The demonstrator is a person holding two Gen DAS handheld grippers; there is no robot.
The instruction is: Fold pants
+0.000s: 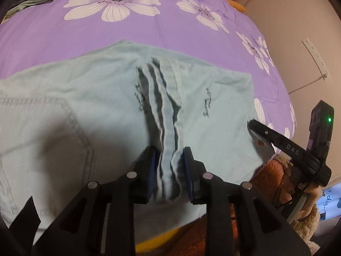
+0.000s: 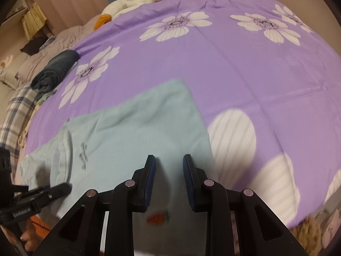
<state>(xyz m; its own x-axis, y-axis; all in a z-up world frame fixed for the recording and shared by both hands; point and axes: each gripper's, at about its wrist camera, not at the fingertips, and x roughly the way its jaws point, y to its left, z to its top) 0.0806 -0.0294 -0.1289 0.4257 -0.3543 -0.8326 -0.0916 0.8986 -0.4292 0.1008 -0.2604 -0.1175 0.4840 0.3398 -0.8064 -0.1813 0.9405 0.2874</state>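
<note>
1. The pale blue denim pants [image 1: 85, 98] lie flat on the purple bedspread with white flowers [image 1: 170, 27], near its front edge
2. The left gripper [image 1: 169, 166] pinches a bunched stack of the pants' layers between its blue pads
3. The right gripper [image 2: 169, 170] hovers over the pants [image 2: 136, 128] by their right edge, fingers apart, holding nothing
4. A dark folded garment [image 2: 56, 71] lies at the bedspread's left edge

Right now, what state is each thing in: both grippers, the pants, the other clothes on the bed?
left gripper: shut on a bunched fold of the pants.
right gripper: open, empty, over the pants.
pants: light blue, partly folded, flat on the bedspread.
dark garment: folded, at the bed's edge.
</note>
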